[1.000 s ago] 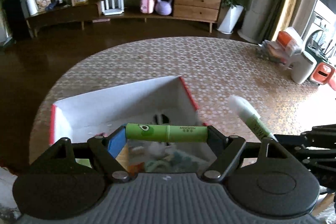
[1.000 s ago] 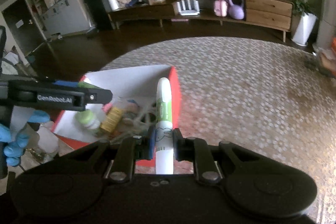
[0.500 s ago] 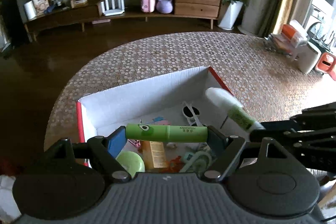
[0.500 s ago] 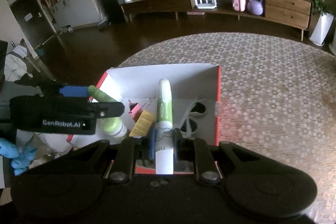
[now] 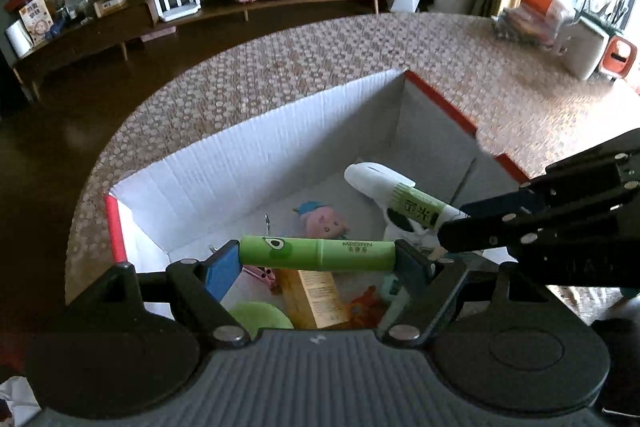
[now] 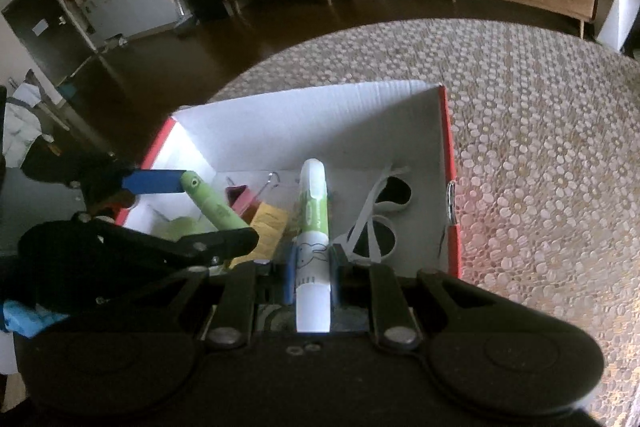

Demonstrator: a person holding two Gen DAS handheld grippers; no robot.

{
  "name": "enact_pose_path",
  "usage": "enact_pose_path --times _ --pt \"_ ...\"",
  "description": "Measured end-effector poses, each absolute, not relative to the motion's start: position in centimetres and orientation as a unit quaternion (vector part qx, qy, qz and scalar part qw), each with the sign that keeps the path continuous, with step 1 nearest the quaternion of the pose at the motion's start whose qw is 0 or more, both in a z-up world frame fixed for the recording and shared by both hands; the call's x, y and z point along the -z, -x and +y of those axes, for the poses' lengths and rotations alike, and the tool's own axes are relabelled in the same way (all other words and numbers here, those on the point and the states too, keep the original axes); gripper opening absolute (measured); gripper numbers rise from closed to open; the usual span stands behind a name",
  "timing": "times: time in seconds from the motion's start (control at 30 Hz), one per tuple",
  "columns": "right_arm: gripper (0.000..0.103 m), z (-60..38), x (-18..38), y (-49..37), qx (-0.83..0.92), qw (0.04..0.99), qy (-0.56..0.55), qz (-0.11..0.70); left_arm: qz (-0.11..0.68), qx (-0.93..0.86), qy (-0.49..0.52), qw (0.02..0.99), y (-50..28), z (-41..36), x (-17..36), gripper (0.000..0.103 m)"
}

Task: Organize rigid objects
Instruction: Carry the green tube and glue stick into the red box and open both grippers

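both tools hang over the box (image 5: 280, 131) to drop things in: left gripper (image 5: 318, 257) squeezes the green tube (image 5: 316, 254); right gripper (image 6: 313, 277), at 3 o'clock, squeezes the white tube (image 6: 314, 227).

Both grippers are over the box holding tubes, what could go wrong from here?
The left gripper pinches the green tube end to end, so it may pop out. The right gripper and white tube crowd it, so they might collide. A dropped tube could hit the sunglasses in the cardboard box.
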State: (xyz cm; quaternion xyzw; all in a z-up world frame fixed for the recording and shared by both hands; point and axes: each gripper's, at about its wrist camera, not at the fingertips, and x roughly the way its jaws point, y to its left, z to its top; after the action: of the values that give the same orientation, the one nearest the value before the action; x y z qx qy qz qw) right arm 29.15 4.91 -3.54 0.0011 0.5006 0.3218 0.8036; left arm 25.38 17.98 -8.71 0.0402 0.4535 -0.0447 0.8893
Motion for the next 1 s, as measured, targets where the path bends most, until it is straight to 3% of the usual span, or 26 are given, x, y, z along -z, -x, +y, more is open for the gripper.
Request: enact_pose_path --times 0.6,1.0 --pt "0.017 5.3 6.0 -29.2 -0.325 0.797 0.039 0.507 0.504 0.023 -0.059 0.861 -29.2 17.9 12.0 0.081" --pt "0.027 5.2 5.1 -29.2 -0.326 0.793 0.026 0.514 0.525 -0.006 -0.018 0.851 -29.4 18.8 12.5 0.081"
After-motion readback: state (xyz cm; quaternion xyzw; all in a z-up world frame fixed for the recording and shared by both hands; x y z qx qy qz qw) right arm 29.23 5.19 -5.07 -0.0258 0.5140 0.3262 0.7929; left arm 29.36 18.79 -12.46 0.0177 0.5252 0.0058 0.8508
